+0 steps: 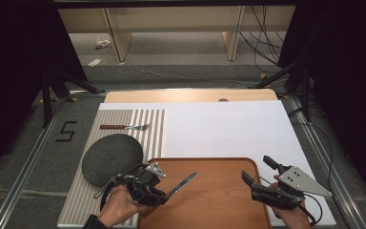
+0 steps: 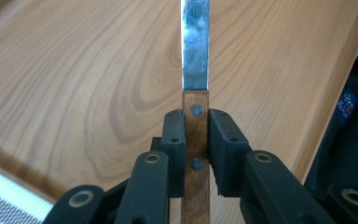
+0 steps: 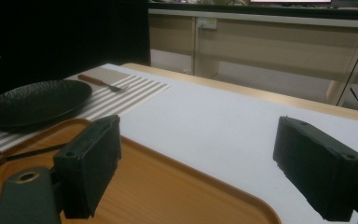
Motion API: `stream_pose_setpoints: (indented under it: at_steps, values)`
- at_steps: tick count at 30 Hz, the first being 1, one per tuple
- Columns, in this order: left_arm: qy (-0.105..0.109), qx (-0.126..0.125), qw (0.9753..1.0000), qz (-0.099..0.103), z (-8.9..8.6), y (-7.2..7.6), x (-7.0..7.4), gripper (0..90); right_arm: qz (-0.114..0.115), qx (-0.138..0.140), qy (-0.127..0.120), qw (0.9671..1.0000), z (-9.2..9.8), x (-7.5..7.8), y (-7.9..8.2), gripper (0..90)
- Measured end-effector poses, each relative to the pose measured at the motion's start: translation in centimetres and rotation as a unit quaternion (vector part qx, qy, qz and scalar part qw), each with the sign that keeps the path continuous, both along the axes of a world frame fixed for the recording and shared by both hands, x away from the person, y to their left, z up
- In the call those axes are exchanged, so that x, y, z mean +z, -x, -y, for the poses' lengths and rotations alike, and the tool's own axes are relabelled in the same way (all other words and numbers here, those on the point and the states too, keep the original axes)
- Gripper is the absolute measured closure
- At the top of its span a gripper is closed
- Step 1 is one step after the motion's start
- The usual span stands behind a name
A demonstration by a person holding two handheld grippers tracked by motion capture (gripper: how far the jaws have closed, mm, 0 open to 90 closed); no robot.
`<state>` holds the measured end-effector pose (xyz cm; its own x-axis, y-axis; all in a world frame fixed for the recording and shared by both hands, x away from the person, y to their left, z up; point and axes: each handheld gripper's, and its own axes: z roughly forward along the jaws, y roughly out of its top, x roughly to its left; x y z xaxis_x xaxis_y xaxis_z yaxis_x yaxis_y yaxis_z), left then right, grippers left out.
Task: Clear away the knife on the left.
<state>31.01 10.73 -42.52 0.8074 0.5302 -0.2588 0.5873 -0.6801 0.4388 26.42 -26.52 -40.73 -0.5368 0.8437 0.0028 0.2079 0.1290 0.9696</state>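
Note:
My left gripper is shut on the wooden handle of a table knife, held over the left part of a wooden tray. In the left gripper view the knife handle is clamped between both pads, and its steel blade points away over the tray's wood. My right gripper stands open at the tray's right edge, nothing between its fingers. A dark plate lies on a striped placemat, with a fork beyond it.
A white sheet covers the table to the right of the placemat. The tray's rim curves under my right gripper, with the plate and fork off to its left. Shelving and cables stand beyond the table's far edge.

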Motion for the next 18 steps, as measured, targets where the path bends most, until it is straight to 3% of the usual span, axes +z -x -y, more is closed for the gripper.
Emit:
stream_pose_setpoints:
  at_steps: [8, 18]
  values:
    - [-0.017, -0.006, 0.9995, -0.025, 1.2, -0.2, -1.5, 76.7, 0.000, 0.000, 0.000, 1.0000, 0.0, 0.0, 0.0, 16.1]
    - [-0.028, -0.012, 0.9987, -0.041, 2.0, 0.1, -2.5, 76.7, 0.000, 0.001, 0.000, 1.0000, 0.0, 0.0, 0.0, 16.2]
